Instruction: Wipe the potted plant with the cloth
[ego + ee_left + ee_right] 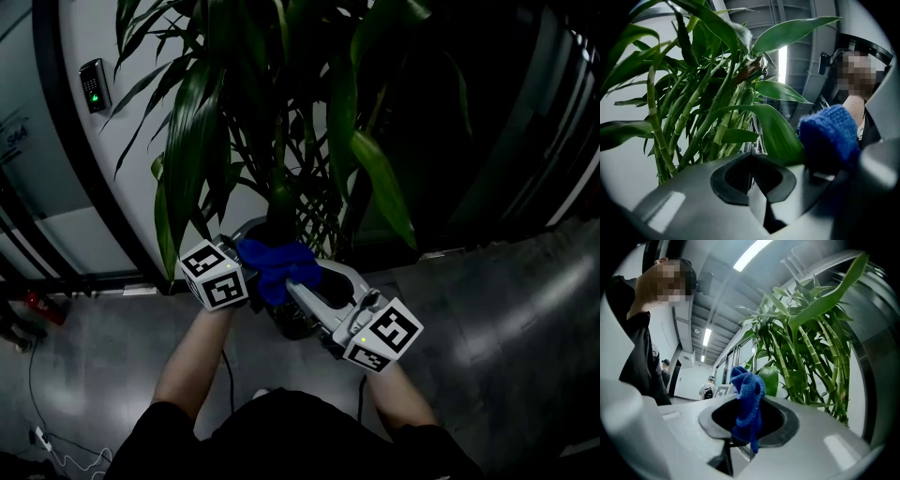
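- The tall green potted plant with cane-like stalks and long glossy leaves [278, 122] stands straight ahead of the person, on a grey floor [497, 309]. Its dark pot [296, 324] is mostly hidden under the two tools.
- The right gripper [749, 420] has its jaws clamped on a fuzzy blue cloth [748, 397]. The cloth sticks up out of the jaws in a bunch, with one end hanging down in front.
- In the head view the cloth [277, 265] sits at the foot of the stalks, between the two marker cubes.
- The left gripper [752, 161] is only a sliver apart and holds nothing. A broad green leaf [776, 131] arches just past its tips, and the cloth bundle is near to its right.
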The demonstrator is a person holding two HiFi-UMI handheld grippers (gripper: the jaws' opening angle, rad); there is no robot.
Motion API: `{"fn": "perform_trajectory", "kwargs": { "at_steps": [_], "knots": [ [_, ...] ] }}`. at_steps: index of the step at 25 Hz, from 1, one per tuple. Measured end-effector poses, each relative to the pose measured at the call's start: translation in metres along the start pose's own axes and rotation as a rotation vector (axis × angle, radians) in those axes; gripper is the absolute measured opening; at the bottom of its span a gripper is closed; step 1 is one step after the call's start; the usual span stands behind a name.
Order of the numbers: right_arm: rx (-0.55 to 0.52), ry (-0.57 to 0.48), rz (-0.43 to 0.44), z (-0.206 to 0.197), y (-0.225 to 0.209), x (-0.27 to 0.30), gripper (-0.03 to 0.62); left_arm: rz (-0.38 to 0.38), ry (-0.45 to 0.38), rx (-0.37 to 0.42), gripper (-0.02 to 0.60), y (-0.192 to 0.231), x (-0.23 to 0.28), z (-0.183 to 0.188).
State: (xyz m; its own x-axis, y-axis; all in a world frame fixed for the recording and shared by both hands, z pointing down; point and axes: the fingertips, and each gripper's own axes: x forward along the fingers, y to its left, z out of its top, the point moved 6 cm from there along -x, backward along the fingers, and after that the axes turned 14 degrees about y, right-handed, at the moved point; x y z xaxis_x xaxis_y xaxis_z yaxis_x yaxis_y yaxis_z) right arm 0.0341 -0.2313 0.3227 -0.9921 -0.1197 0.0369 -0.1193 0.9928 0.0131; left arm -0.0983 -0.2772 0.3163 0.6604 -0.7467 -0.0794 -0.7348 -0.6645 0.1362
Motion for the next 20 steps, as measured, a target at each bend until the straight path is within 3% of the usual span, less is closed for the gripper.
{"fn": "perform_trajectory", "kwargs": {
  "at_steps": [10,20],
  "knots": [
    [0.007,0.05,-0.003,-0.018,0.001,-0.012,0.109,0.038,-0.007,-0.03,0.006,0.006,-0.008,-0.008],
    [0.031,0.028,0.003,-0.024,0.003,-0.057,0.109,0.094,0.05,-0.099,0.006,-0.002,-0.002,-0.053]
  ]
}}
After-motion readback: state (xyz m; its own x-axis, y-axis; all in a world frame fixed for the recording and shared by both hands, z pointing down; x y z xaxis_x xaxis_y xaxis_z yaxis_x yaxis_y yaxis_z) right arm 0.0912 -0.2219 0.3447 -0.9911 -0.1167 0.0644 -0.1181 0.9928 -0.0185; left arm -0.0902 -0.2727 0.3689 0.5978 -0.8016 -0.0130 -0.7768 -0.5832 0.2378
